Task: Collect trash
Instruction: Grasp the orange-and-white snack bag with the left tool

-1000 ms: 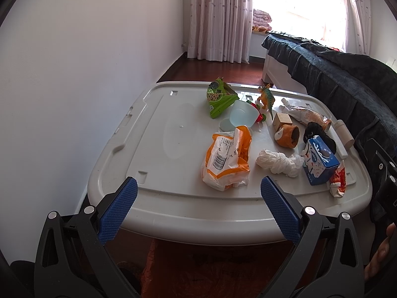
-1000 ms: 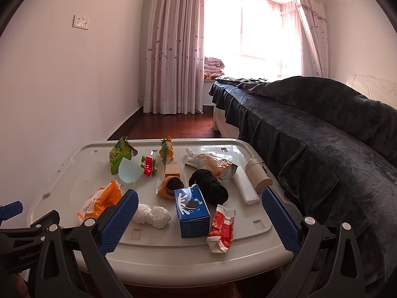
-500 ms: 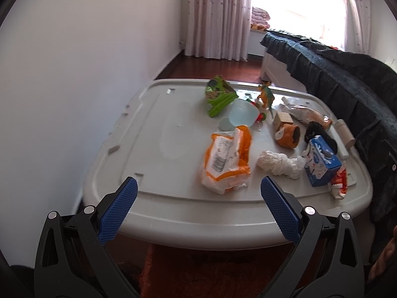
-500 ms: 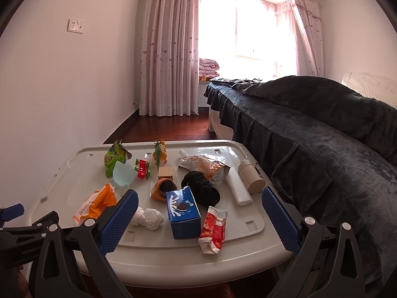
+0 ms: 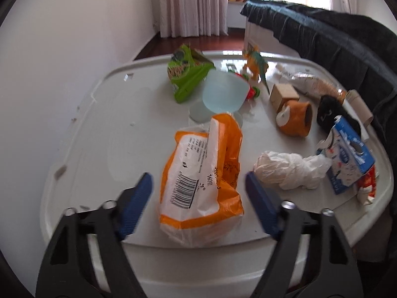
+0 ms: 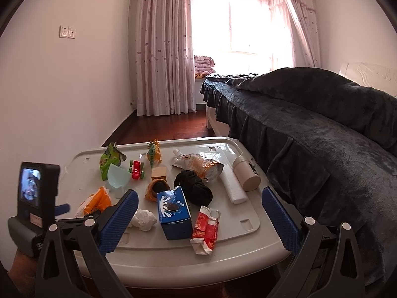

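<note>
A grey plastic lid (image 5: pixel 89 129) serves as the table top, with a dark-covered bed (image 6: pixel 322 129) along its right side. Near its front edge lies the orange and white wrapper (image 5: pixel 201 173), crumpled, barcode up. The left gripper (image 5: pixel 198 206) tilts down over it, and the wrapper's near end sits between the two blue pads (image 5: pixel 135 206); the jaws are closing, but a gap shows on each side, so the pads do not press on it. Just right of the wrapper lies a white wad of plastic (image 5: pixel 287 171), touching the blue carton (image 5: pixel 347 159) beyond it. A red and white packet (image 6: pixel 206 226) lies at the lid's near right corner. Farther back are a pale blue bowl (image 5: pixel 223 92), a green snack bag (image 5: pixel 186 72), an orange owl cup (image 5: pixel 295 118) on its side and a toy dinosaur (image 5: pixel 255 62).

The right gripper (image 6: pixel 198 221) hangs before the lid's near edge, jaws spread wide with nothing held; the carton and the red packet show between its pads, farther off.
</note>
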`<state>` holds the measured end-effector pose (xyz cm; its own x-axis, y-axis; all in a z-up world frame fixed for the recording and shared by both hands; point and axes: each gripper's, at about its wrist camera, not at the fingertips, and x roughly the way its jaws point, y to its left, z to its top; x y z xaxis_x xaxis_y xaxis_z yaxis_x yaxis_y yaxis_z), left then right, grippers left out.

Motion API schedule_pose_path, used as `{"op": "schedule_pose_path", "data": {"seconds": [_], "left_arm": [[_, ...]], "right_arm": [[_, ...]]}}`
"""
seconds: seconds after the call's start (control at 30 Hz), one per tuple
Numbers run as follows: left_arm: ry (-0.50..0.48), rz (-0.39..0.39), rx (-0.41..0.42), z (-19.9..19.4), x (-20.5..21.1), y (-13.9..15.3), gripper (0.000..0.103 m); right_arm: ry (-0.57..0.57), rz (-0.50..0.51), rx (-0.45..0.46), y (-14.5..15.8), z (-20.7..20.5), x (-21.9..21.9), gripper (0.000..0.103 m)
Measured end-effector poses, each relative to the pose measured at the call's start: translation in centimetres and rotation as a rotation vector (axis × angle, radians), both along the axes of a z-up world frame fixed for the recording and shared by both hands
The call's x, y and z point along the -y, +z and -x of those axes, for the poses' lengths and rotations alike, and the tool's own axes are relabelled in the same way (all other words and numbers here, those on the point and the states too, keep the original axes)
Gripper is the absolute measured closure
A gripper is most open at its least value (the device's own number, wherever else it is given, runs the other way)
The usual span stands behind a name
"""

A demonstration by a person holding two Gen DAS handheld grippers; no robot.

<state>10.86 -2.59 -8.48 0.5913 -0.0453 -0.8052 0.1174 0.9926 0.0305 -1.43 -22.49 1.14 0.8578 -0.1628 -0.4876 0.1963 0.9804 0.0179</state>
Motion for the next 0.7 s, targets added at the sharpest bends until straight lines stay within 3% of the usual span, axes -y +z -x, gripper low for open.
{"op": "schedule_pose_path", "data": {"seconds": [0.17,0.23,0.33,0.6,0.7], "left_arm": [[-0.012,-0.022,0.025,0.0,0.2,-0.9,0.060],[-0.015,-0.001,0.036,0.3,-0.1,-0.7,0.076],[-0.003,0.028,0.046,0.6,-0.9,-0.2,0.084],[0.006,0.062,0.102,4.9,-2.7,2.6,0.085],[-0.009,0.082,0.119,6.7,-3.2,3.6,0.085]], "right_arm": [[-0.013,-0.011,-0.012,-0.5,-0.2,0.8,0.005],[-0.012,-0.007,-0.018,-1.0,-0.4,0.9,0.005],[-0.012,0.007,-0.031,-2.0,-0.7,1.0,0.005],[0.071,0.056,-0.093,-5.0,-2.8,-1.4,0.005],[0.102,0.122,-0.096,-6.0,-3.6,-3.0,0.005]]}}
